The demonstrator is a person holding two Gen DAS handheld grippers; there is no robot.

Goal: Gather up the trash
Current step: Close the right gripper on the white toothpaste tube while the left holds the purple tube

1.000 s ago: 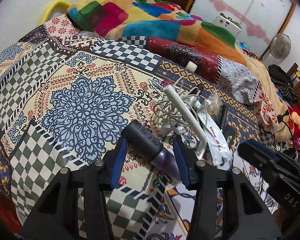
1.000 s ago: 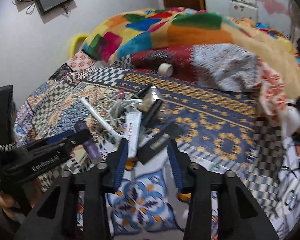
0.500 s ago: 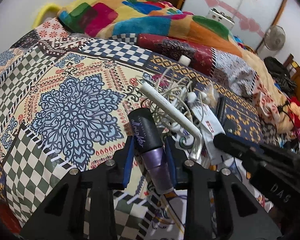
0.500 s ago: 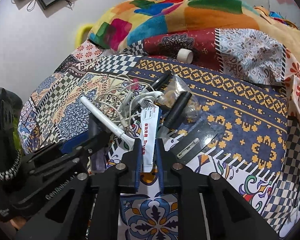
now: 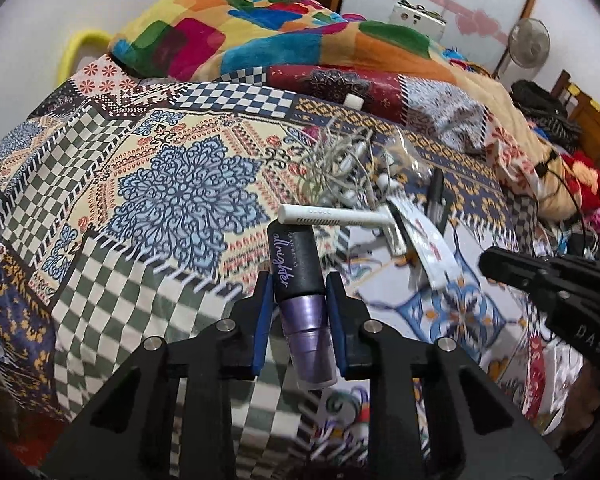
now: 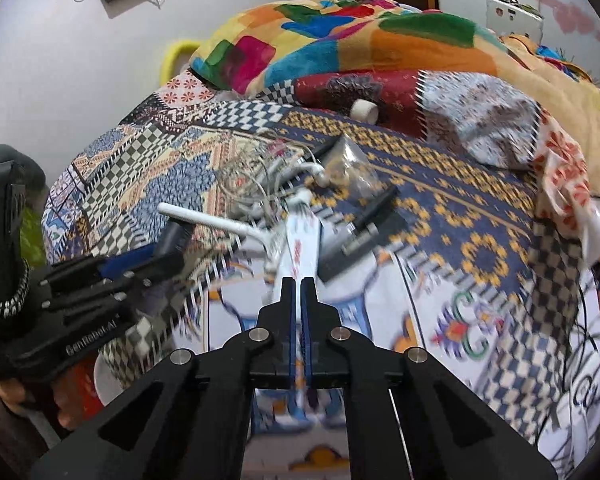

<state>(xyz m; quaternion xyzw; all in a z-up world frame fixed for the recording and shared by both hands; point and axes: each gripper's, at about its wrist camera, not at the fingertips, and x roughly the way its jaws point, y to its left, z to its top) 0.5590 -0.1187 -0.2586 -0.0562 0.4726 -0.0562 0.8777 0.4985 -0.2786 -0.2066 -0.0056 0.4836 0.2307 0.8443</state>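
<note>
1. Left gripper (image 5: pixel 298 292): clamped on a black-and-purple bottle (image 5: pixel 300 292), jaws closing, blue pads tight on both sides where black cap meets purple body. Bottle upright between the fingers, black end far, purple end near, script lettering on the black part.
2. Right gripper (image 6: pixel 298 300): jaws all but together, pinching the near end of a white tube (image 6: pixel 302 246) with red print. Tube pointing away from the fingers toward the far pile.
3. Same white tube (image 5: pixel 430 246) seen from the left wrist: lying to the right of the bottle, right gripper (image 5: pixel 512 270) just right of it.
4. Left gripper (image 6: pixel 140 266) seen from the right wrist: at the left edge, bottle (image 6: pixel 174 240) dark end sticking out.
5. Remaining litter, on the patterned bedsheet (image 5: pixel 100 208): white razor (image 5: pixel 340 216) just beyond the bottle; tangled white cable (image 5: pixel 340 164) farther back; clear plastic bag (image 6: pixel 350 168) beside the cable; flat black strip (image 6: pixel 364 236) right of the tube.
6. Small white roll (image 6: pixel 364 111) at the far side, against the folded red cloth (image 6: pixel 360 88).
7. Colourful blanket (image 5: pixel 260 36) heaped along the far edge of the bed.
8. Motion blur on the near sheet in both views.
</note>
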